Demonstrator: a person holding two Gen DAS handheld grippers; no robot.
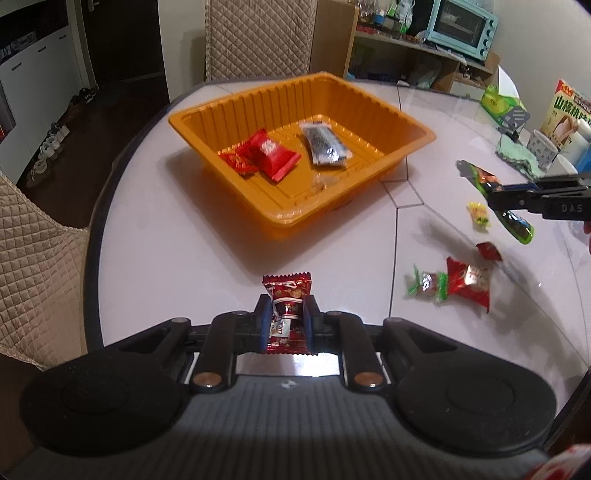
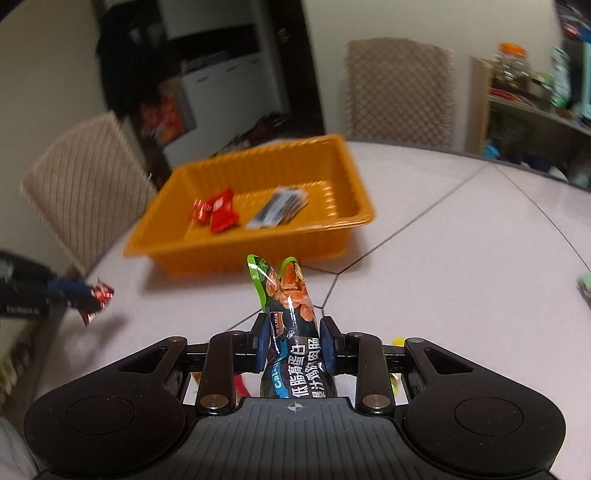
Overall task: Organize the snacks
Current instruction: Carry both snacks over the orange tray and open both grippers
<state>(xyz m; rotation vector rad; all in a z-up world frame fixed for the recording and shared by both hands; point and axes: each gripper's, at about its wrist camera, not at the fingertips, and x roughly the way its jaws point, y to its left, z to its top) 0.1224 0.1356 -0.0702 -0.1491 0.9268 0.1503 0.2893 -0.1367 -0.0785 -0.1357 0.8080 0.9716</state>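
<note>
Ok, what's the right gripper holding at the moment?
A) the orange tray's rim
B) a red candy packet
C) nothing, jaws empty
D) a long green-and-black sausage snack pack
D: the right gripper has its blue pads pressed on either side of the long green-and-black sausage snack pack, which is lifted off the table.

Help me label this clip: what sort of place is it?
Most likely a home dining room or kitchen corner: a white table with padded chairs around it, a small blue oven on a wooden shelf, and shoes lined up along the floor.
</note>
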